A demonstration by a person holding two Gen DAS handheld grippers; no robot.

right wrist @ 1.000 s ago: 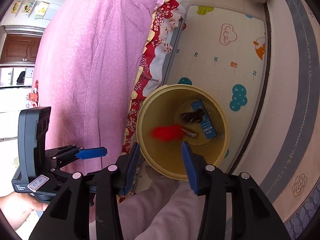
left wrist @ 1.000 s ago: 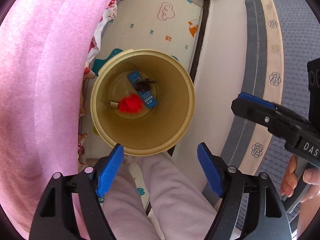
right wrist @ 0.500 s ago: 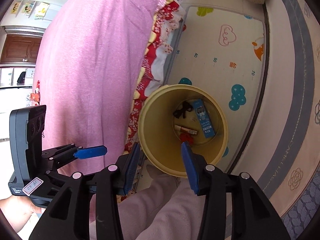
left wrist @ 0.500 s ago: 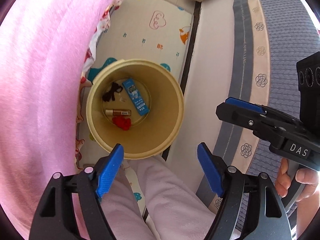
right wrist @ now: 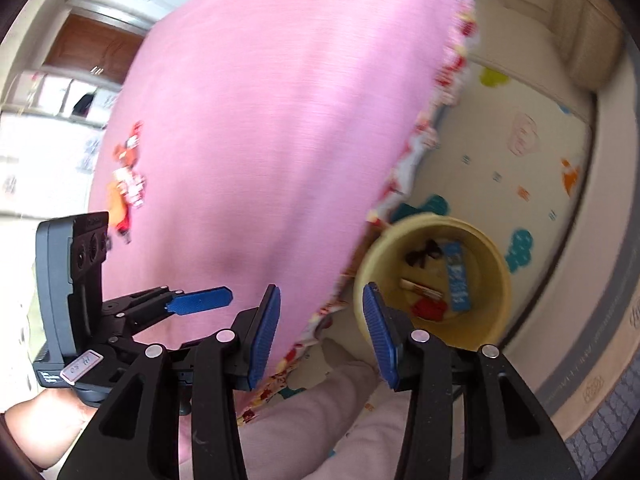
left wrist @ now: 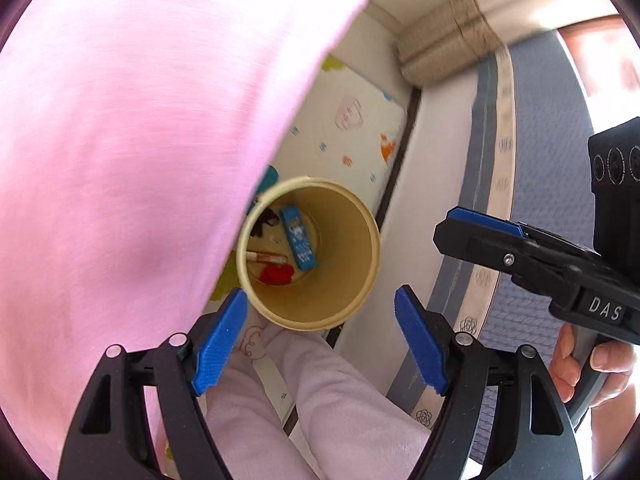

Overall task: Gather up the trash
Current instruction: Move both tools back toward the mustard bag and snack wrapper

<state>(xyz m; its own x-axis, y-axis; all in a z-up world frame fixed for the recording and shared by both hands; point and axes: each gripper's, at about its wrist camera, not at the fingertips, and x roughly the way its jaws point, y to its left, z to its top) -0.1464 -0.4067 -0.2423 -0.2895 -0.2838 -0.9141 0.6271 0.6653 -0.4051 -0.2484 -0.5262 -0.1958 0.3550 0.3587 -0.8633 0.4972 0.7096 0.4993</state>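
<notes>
1. We see our left gripper (left wrist: 320,336) with its blue pads spread wide and nothing between them; it is released and empty.
2. Our right gripper (right wrist: 320,332) has its pads parted more narrowly, also with nothing gripped; it too is released.
3. Below both grippers stands the yellow bin (left wrist: 360,280), upright on the floor, its open mouth facing up toward us.
4. At the bin's bottom lies the trash: a blue carton (left wrist: 298,244), a small tube (left wrist: 266,258) beside it, a red scrap (left wrist: 278,274) just under the tube, and a black scrap (left wrist: 268,218) toward the far wall.
5. The right wrist view shows the same four pieces in the bin (right wrist: 496,280): carton (right wrist: 456,278), tube (right wrist: 422,289), red scrap (right wrist: 430,308), black scrap (right wrist: 424,254).
6. A pink blanket (left wrist: 140,160) fills the left side and overhangs part of the bin's rim.
7. The bin rests on a patterned play mat (left wrist: 352,120), next to a grey-bordered rug (left wrist: 532,160).
8. A pale pink trouser leg (left wrist: 340,400) runs beneath our grippers, its end just beside the bin.
9. A hand (left wrist: 588,364) holds the right gripper's handle at the edge of the left view.
</notes>
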